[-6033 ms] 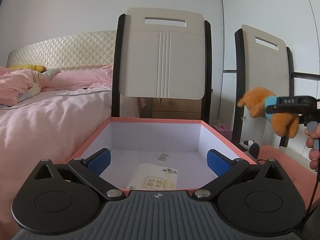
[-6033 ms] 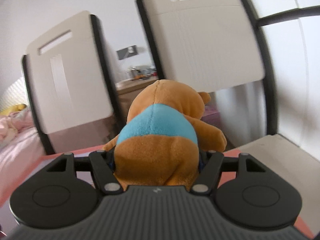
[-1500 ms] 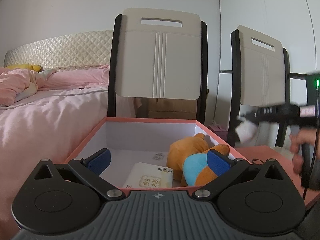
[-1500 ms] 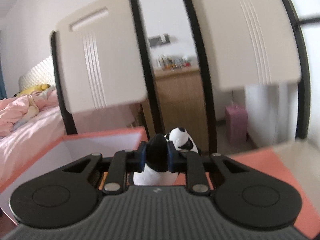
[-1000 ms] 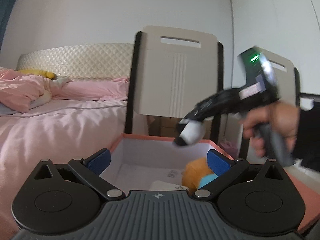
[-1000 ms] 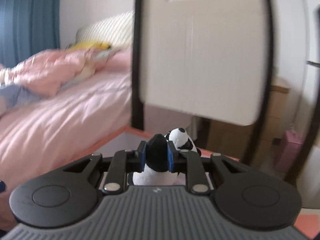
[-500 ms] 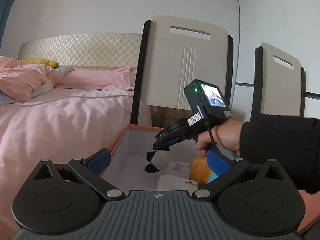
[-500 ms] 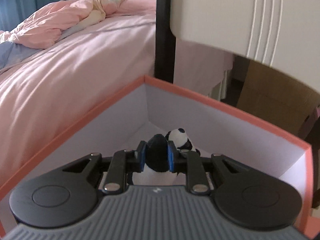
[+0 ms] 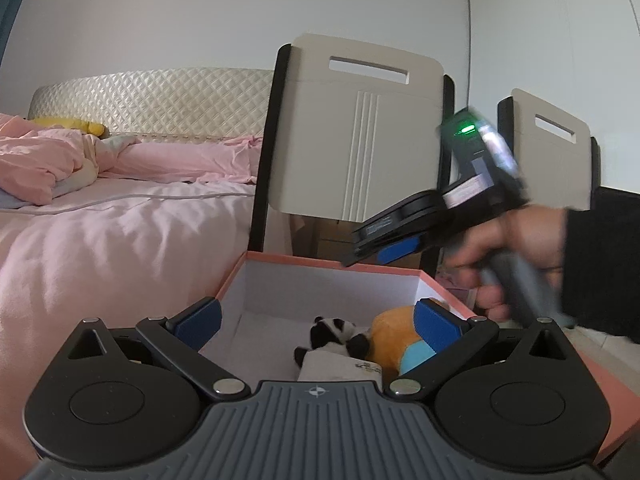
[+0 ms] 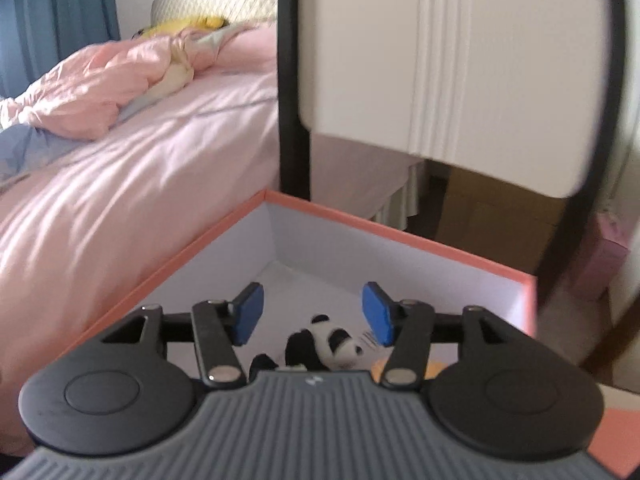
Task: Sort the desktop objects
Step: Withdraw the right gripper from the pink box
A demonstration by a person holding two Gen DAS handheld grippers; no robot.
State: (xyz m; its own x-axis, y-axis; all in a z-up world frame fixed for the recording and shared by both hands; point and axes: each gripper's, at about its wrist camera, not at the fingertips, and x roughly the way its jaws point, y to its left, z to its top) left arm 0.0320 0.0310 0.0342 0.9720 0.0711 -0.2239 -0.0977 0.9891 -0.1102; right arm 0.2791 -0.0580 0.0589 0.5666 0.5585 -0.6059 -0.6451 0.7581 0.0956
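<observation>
Right tongs (image 10: 310,318), wide and empty, hover above small black-and-white panda plush (image 10: 324,346) dropped inside coral-rimmed cardboard box (image 10: 400,236); left tongs (image 9: 318,320) wide, idle.

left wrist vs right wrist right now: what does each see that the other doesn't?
Only the left wrist view shows the right hand-held gripper from outside, open and raised above the box rim, the person's right hand on its handle, and the second cream chair.

Only the right wrist view shows the blue curtain.

Both show the coral-rimmed white cardboard box, the small black-and-white panda plush lying inside it beside the orange teddy bear in a blue shirt, the pink bed and the nearer cream chair back.
</observation>
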